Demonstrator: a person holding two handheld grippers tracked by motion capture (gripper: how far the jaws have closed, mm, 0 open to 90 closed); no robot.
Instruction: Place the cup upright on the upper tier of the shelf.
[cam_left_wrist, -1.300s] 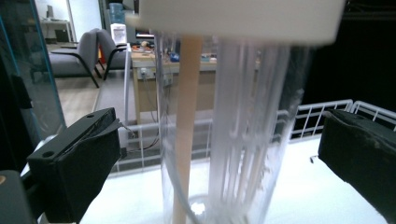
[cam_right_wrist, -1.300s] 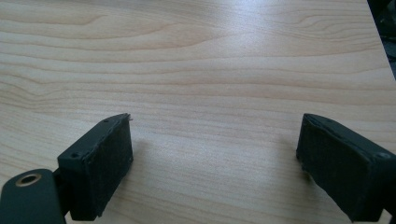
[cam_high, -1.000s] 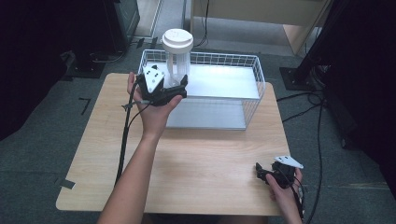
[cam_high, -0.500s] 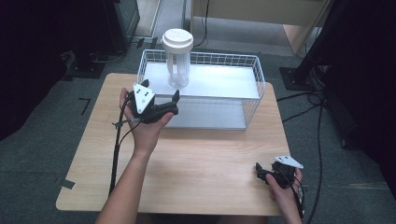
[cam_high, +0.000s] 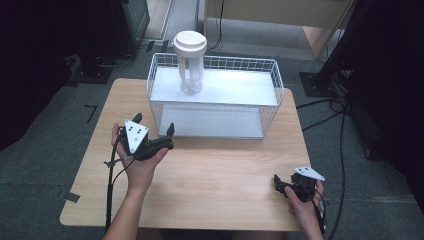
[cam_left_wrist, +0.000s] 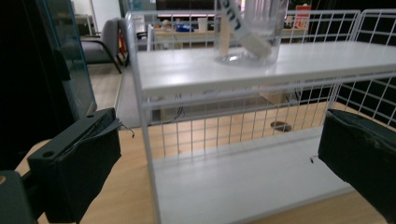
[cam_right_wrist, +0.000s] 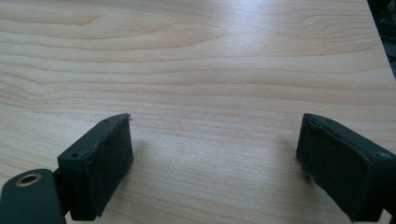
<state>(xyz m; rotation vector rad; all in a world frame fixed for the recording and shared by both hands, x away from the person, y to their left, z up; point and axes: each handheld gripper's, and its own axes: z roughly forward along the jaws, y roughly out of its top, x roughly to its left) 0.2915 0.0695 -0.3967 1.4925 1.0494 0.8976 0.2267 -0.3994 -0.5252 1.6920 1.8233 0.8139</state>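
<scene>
Left gripper (cam_high: 153, 126): held in the person's left hand (cam_high: 137, 162) over the bench (cam_high: 210, 175), just in front of the wire rack's lower left corner. Jaws spread wide, nothing between them; in the left gripper view they frame the rack's corner post and lower tier. Change from a second ago: it then stood up at the jar on the upper shelf; half a second ago it had drawn back to the rack's front left; it now sits lower and nearer the person, clear of the rack. Black cable (cam_high: 109, 195) trails from it toward the bench's near edge.

Wire rack (cam_high: 270, 107): white, two tiers, at the far middle of the bench. Position unchanged.

Jar (cam_high: 190, 60): clear, with a broad white lid, standing on the left part of the rack's upper shelf (cam_left_wrist: 327, 53). Long axis vertical, lid uppermost. Same spot as before, no longer flanked by jaws. The left gripper view shows its clear base (cam_left_wrist: 247, 32) with a white stick-like item leaning inside; lettering on it unreadable.

Right gripper (cam_high: 281, 184): in the person's right hand (cam_high: 302, 205) at the bench's near right corner, unmoved across all three moments. Jaws parted wide over bare wood grain, grasping nothing, seen in the right gripper view.
</scene>
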